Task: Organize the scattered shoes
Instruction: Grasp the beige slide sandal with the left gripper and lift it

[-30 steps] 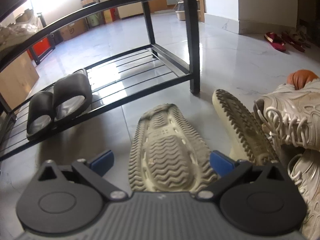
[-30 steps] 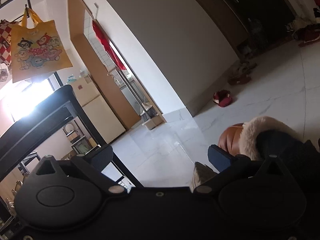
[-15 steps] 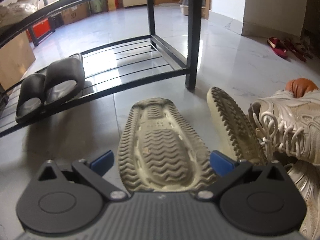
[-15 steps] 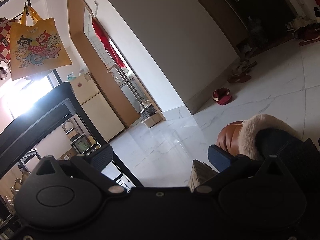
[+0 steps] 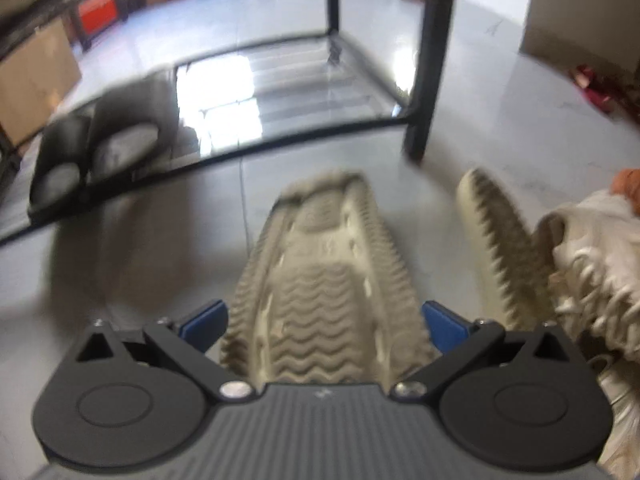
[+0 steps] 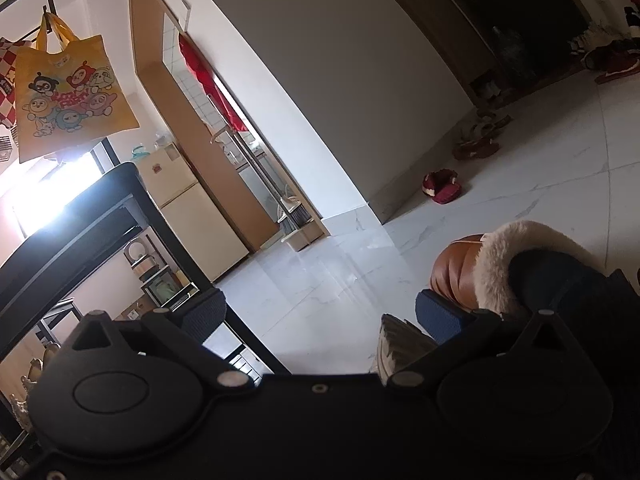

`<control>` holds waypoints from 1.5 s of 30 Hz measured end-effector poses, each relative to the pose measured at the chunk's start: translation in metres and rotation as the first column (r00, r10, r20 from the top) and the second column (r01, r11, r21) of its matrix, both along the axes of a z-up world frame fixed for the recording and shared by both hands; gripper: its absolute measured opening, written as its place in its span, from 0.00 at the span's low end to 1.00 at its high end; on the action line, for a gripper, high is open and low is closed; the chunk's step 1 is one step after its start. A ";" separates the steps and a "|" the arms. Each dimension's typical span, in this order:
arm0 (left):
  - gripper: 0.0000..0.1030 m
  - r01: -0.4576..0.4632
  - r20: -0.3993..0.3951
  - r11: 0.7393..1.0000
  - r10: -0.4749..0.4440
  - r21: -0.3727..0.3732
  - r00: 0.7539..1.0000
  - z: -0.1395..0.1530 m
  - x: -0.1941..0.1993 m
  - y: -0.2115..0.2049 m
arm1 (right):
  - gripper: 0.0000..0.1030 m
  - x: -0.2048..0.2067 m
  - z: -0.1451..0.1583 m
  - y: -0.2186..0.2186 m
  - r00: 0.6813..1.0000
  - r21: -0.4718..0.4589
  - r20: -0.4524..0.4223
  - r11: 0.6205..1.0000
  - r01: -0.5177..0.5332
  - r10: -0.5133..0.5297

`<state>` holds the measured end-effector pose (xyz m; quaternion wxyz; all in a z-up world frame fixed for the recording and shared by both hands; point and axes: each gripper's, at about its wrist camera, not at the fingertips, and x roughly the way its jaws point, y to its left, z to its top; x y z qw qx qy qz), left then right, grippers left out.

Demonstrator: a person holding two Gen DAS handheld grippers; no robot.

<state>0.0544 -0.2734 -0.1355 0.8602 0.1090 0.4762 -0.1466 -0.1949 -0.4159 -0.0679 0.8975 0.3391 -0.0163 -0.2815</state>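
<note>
My left fingers (image 5: 218, 316) straddle the upturned beige shoe (image 5: 328, 304), spread wide; my right fingers (image 6: 438, 314) gape, holding nothing.

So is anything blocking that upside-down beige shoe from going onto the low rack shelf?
Nothing visible does. Bare floor lies between the beige shoe and the rack shelf; the dark slippers fill only its left end.

A yellow cartoon tote bag (image 6: 68, 96) hangs high — beside a cream fridge (image 6: 200, 220).
</note>
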 end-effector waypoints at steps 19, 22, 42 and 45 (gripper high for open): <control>1.00 0.078 0.008 0.996 -0.079 0.053 0.997 -0.020 0.020 -0.006 | 1.00 0.005 -0.001 -0.001 1.000 0.008 -0.018 1.000 -0.021 0.021; 1.00 0.038 -0.047 0.999 -0.039 -0.028 0.998 -0.019 0.021 0.013 | 1.00 0.004 -0.002 -0.001 1.000 0.006 -0.016 1.000 -0.016 0.016; 0.93 0.049 -0.124 0.997 -0.056 -0.060 0.991 -0.018 -0.011 0.050 | 1.00 0.010 -0.008 0.003 0.996 0.002 -0.075 0.999 -0.044 0.044; 0.94 0.079 -0.076 0.997 -0.080 -0.018 0.994 -0.011 -0.006 0.037 | 1.00 0.012 -0.008 0.002 0.996 0.001 -0.078 0.999 -0.044 0.044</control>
